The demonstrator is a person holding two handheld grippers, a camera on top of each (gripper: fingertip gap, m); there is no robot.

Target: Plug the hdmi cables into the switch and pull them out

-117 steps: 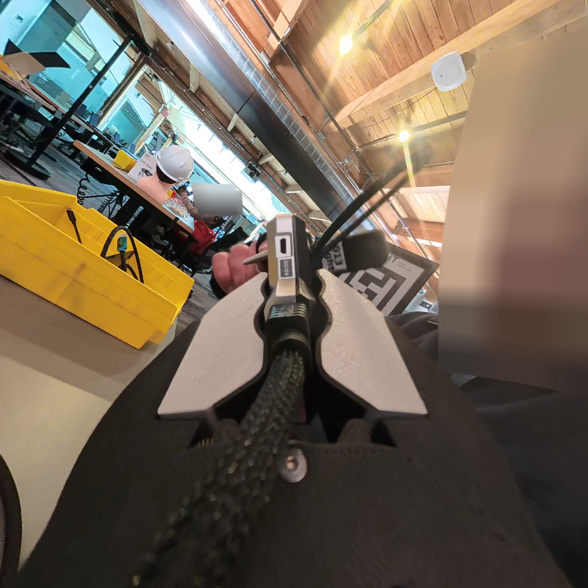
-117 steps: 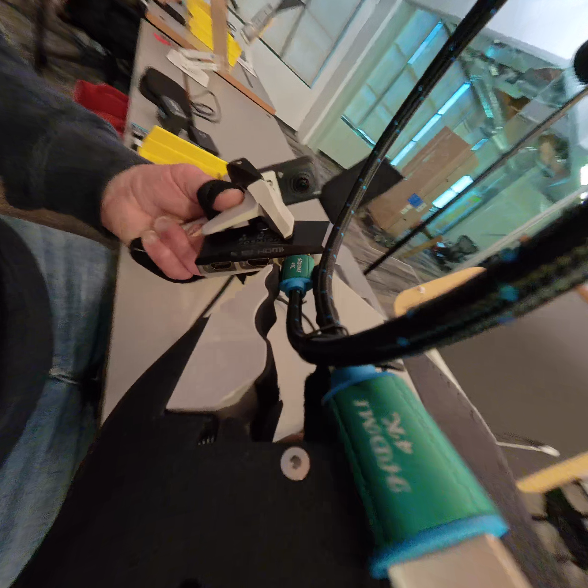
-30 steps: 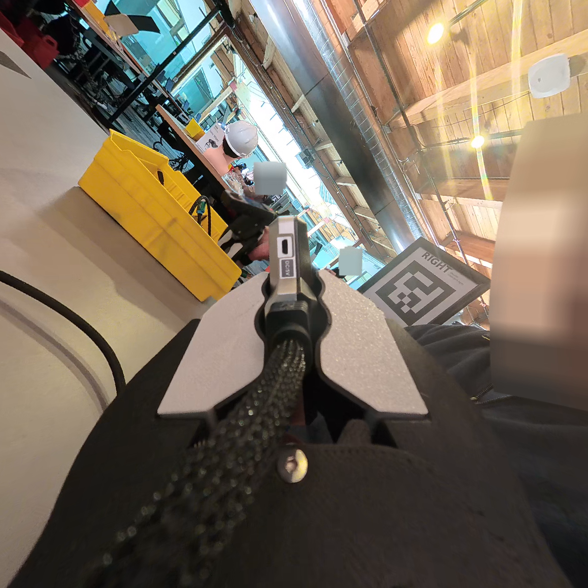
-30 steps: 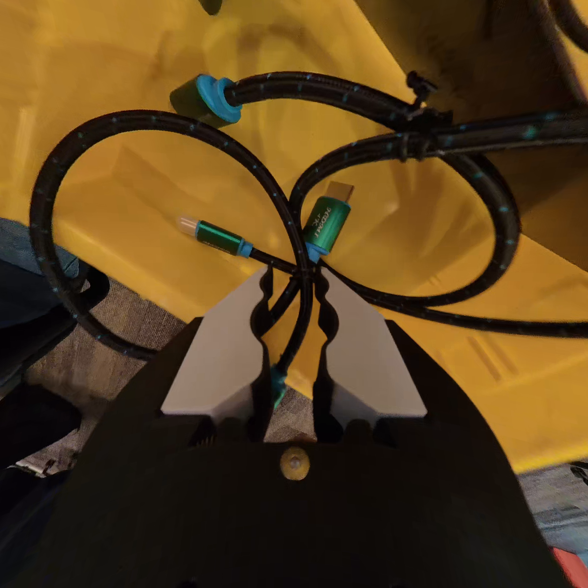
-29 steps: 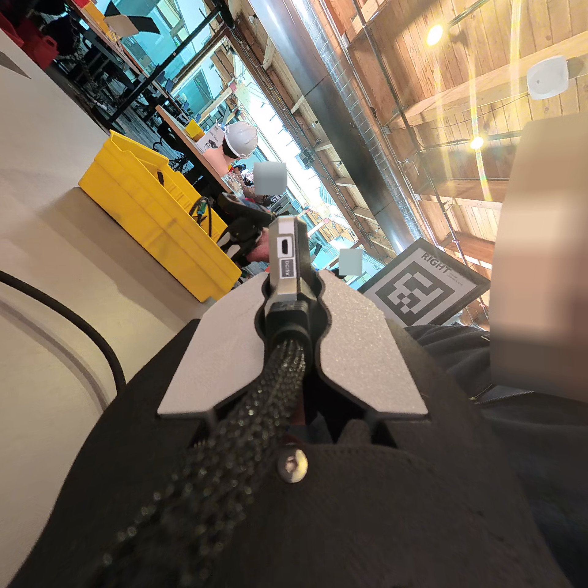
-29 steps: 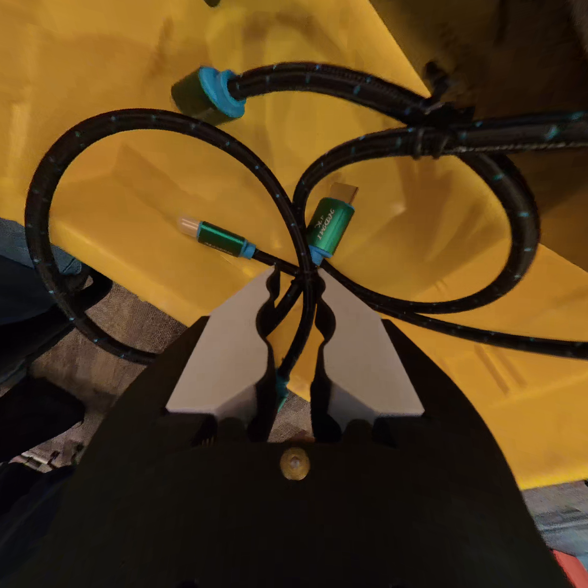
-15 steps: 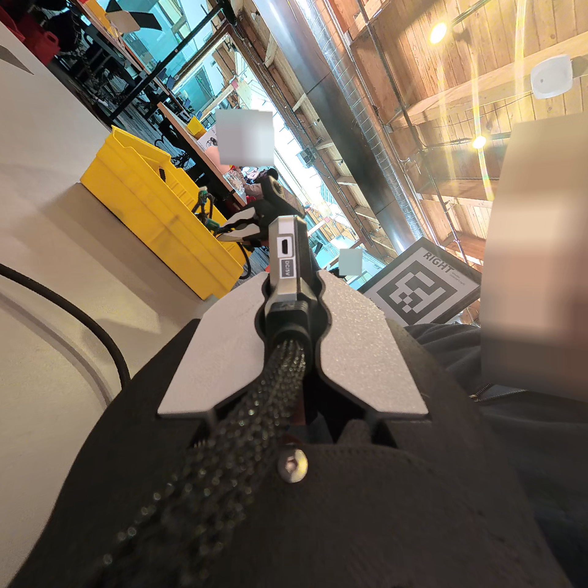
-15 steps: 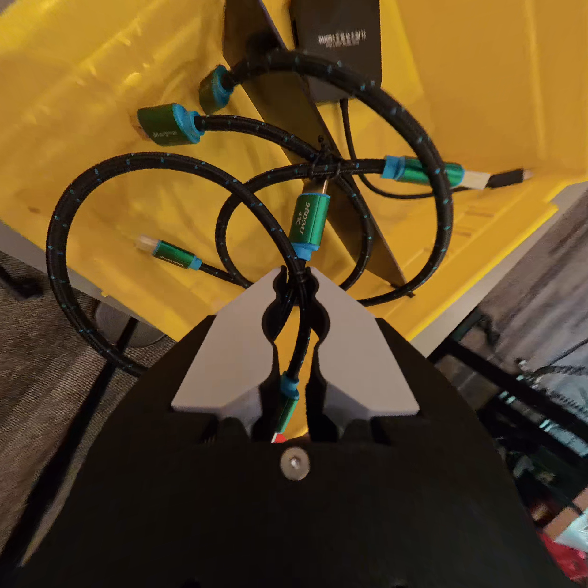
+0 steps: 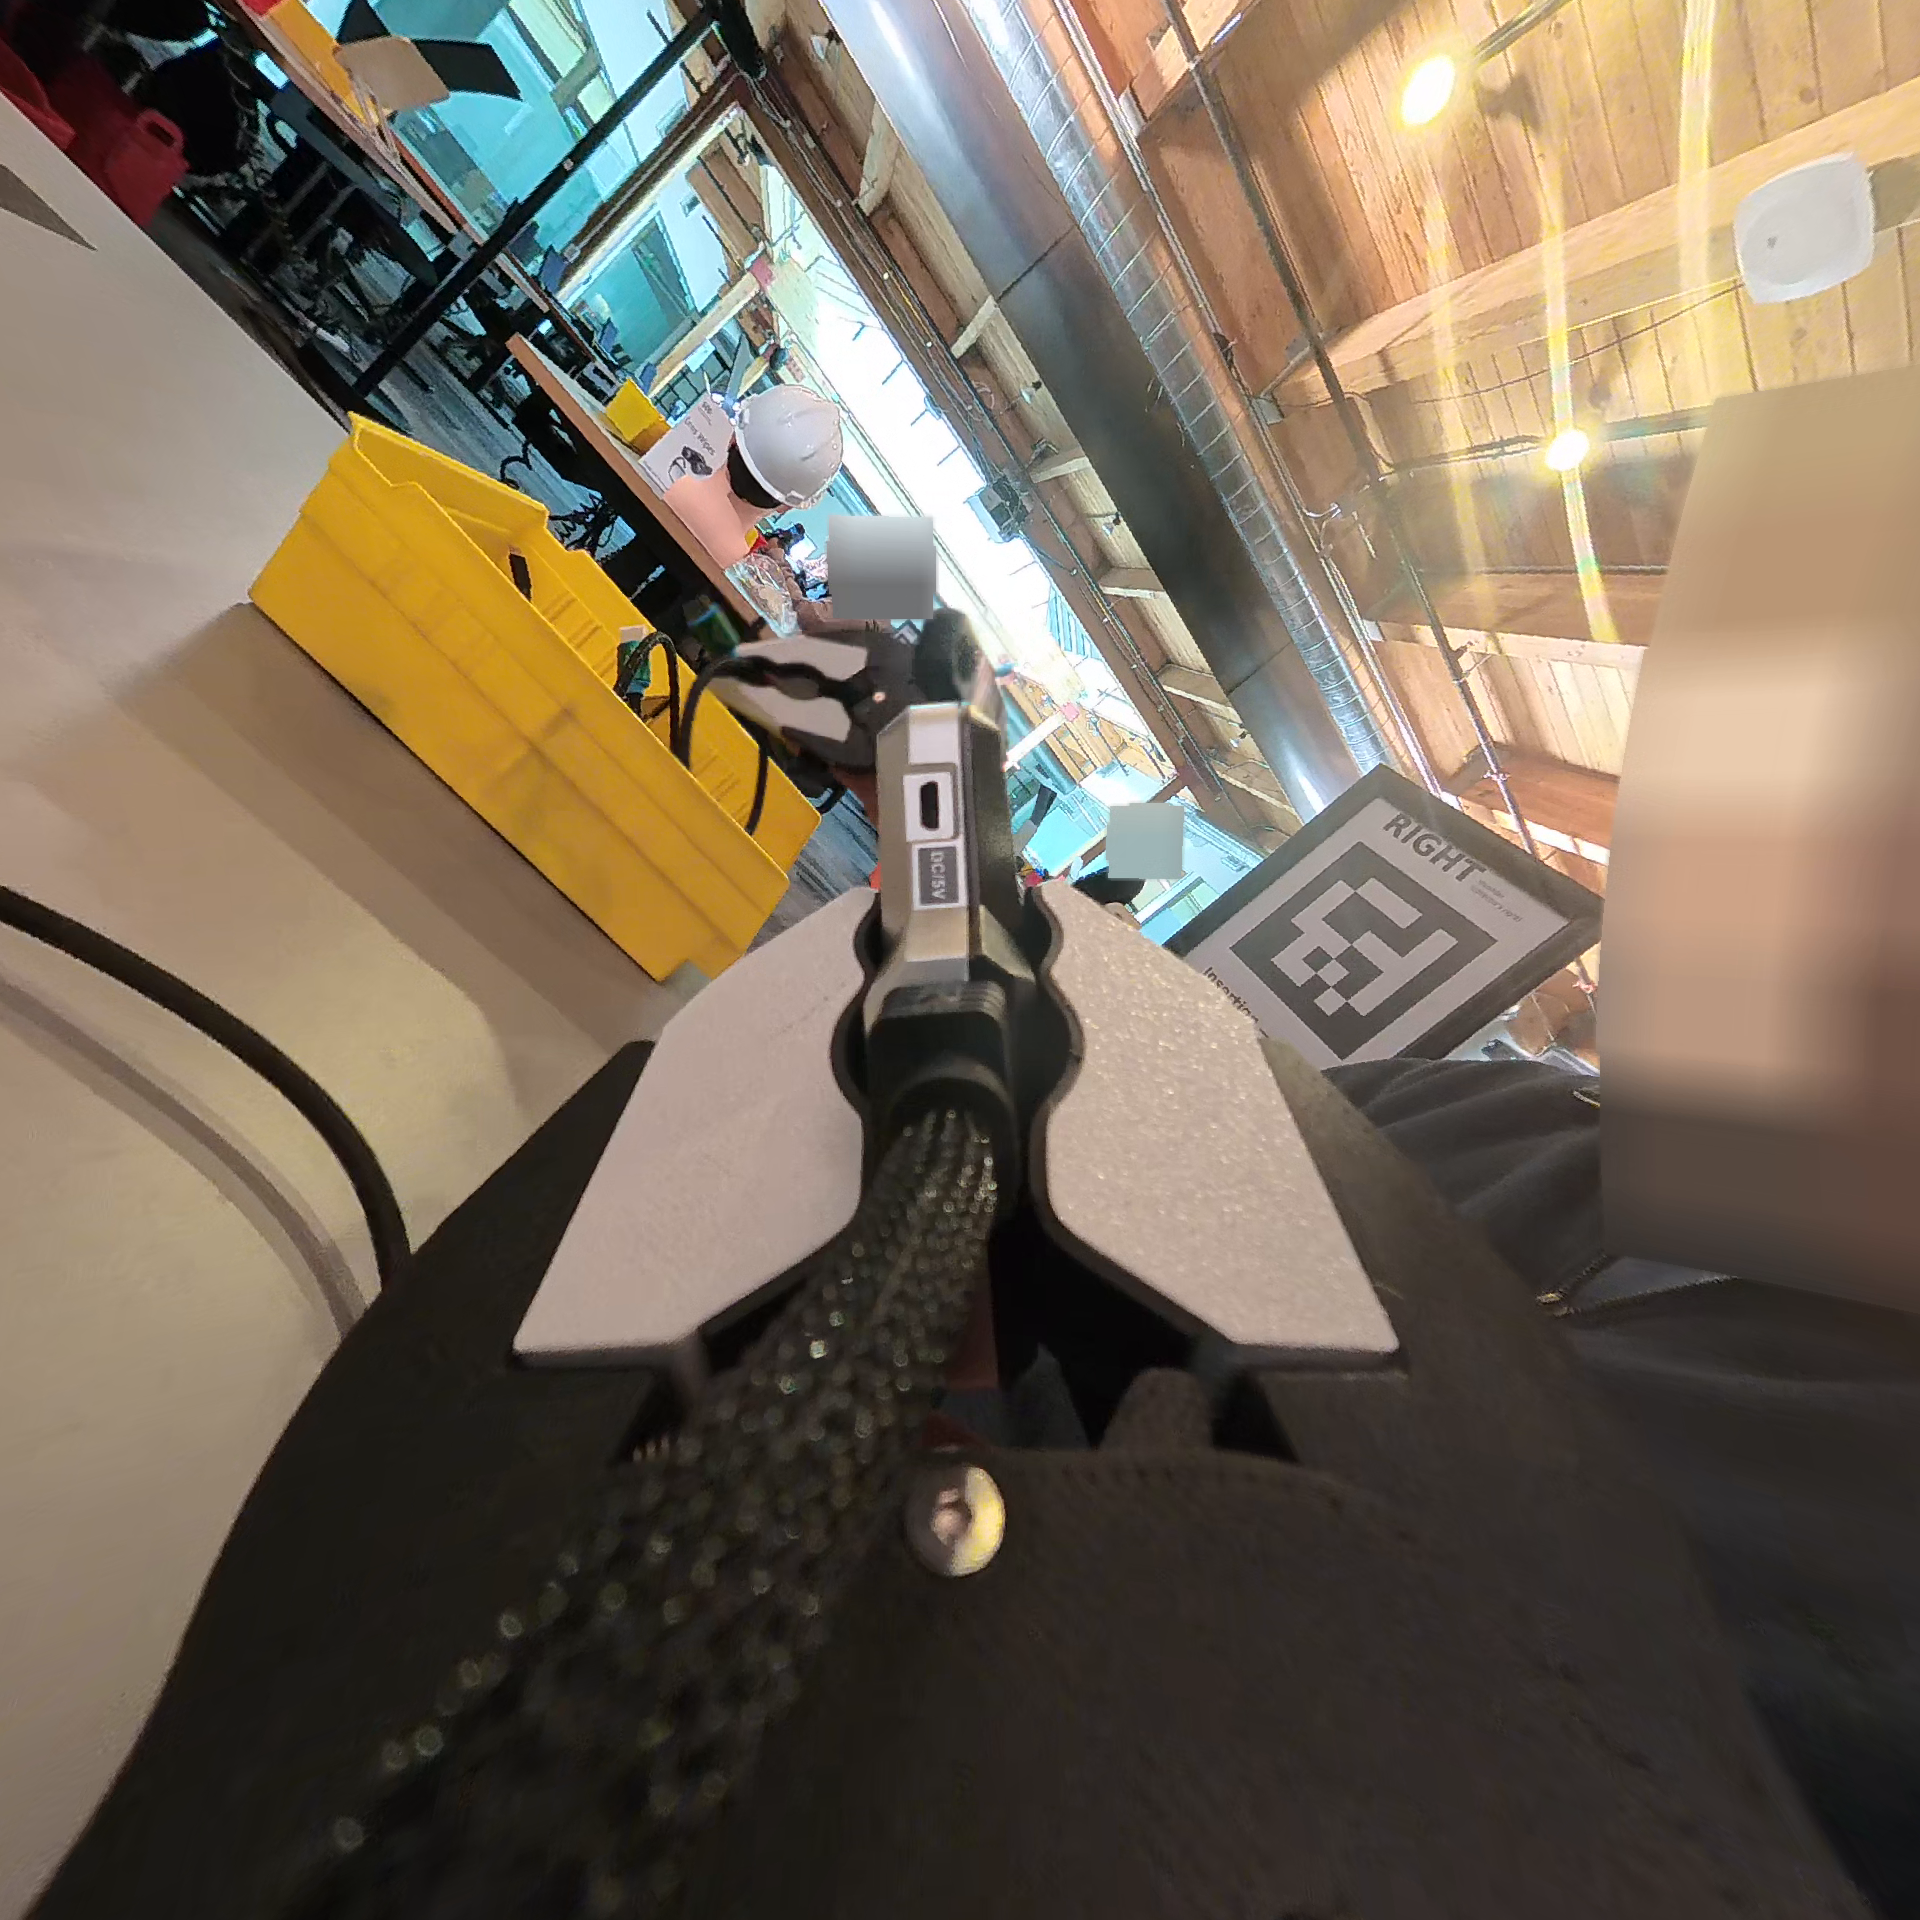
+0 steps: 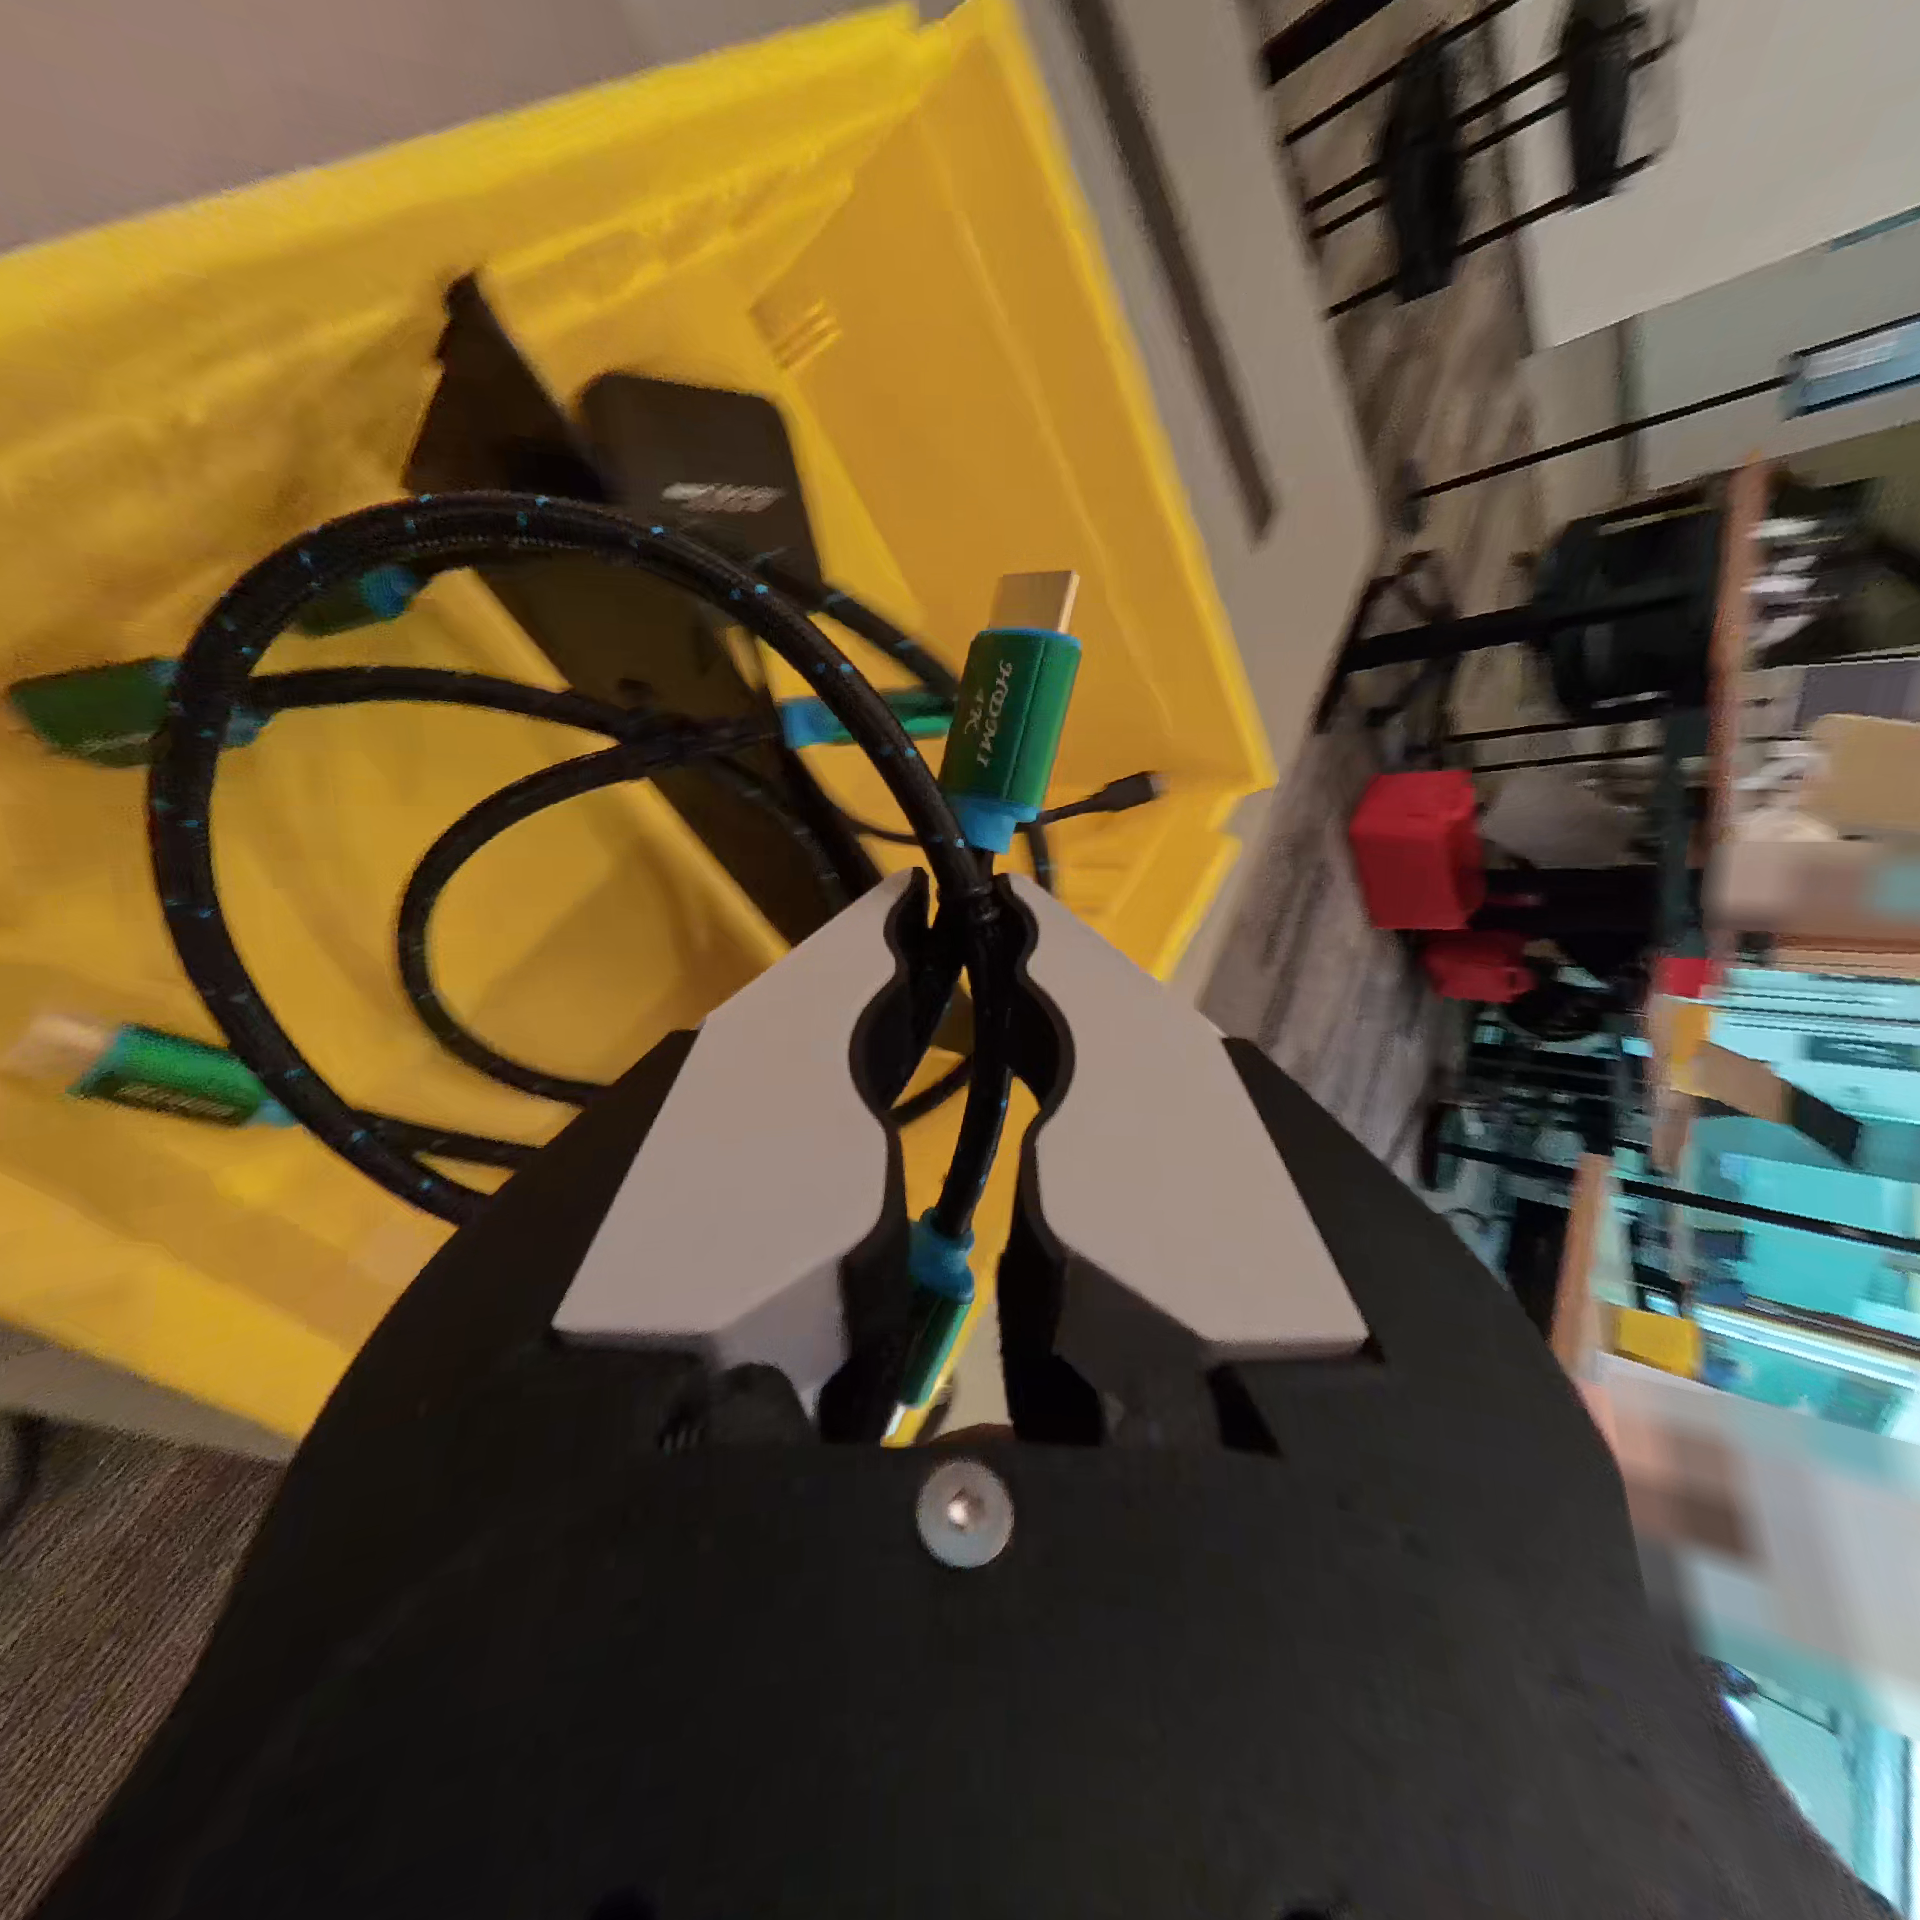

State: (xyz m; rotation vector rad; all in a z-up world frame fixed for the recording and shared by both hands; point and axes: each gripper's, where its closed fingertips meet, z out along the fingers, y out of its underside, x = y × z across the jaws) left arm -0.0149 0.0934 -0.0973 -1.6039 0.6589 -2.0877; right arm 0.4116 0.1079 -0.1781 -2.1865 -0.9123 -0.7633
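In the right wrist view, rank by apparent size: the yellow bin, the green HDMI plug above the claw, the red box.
1. yellow bin
2. red box
3. green HDMI plug

Nearness inflates the plug, so the last two are unsure.

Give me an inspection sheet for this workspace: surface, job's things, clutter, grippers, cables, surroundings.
Surface: pale table, yellow bin at its edge.
Job's things: HDMI switch held edge-on; green HDMI plug lifted above the bin.
Clutter: black device and more green plugs lying in the bin.
Grippers: left gripper shut on the switch; right gripper shut on the braided HDMI cable.
Cables: braided loops hang into the bin; a plain black cable crosses the table.
Surroundings: wooden ceiling, a marker board, red containers on the floor.
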